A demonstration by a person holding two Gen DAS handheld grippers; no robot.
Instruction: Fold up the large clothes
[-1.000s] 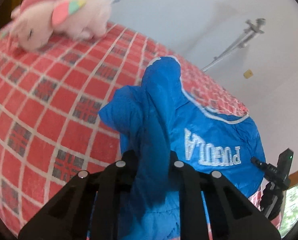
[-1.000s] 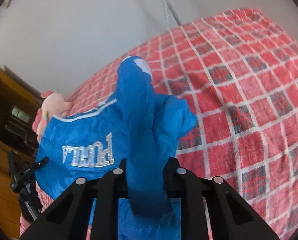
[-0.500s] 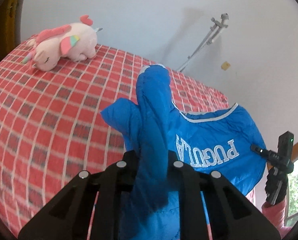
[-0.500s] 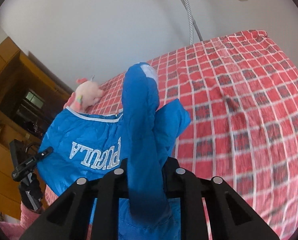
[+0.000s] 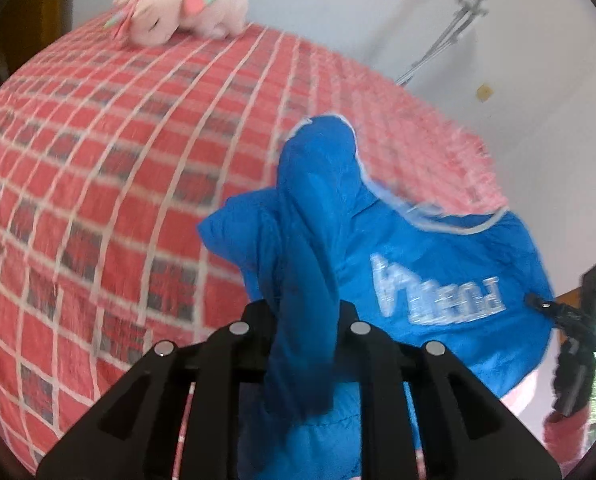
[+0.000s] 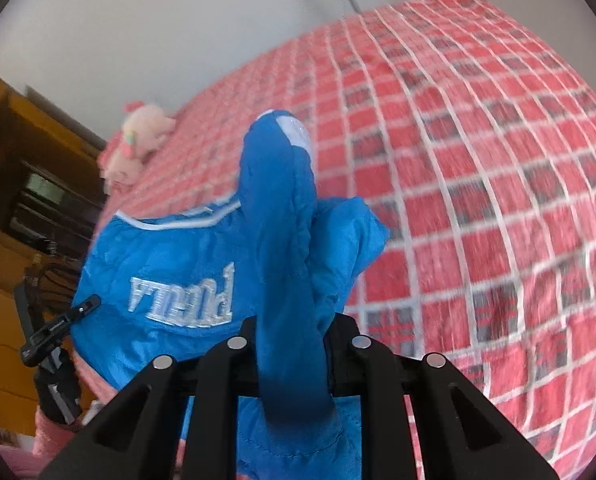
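Note:
A bright blue padded jacket (image 5: 426, 264) with white lettering and white trim hangs stretched between my two grippers above the bed. My left gripper (image 5: 302, 320) is shut on a bunched fold of the jacket that sticks up between its fingers. My right gripper (image 6: 293, 320) is shut on another bunched fold of the same jacket (image 6: 169, 264). In the left wrist view the right gripper (image 5: 578, 344) shows at the far right edge; in the right wrist view the left gripper (image 6: 53, 344) shows at the far left. The jacket's lower part is hidden behind the gripper bodies.
A bed with a red checked cover (image 5: 97, 160) (image 6: 478, 160) lies under the jacket. A pink plush unicorn (image 5: 181, 8) (image 6: 137, 140) lies at its far end by the white wall. A metal stand (image 5: 446, 36) leans on the wall. A wooden cabinet (image 6: 13, 184) stands left.
Both grippers have tilted down toward the bed with the jacket still held between them; the bed fills more of both views and the wall less. The grips are unchanged.

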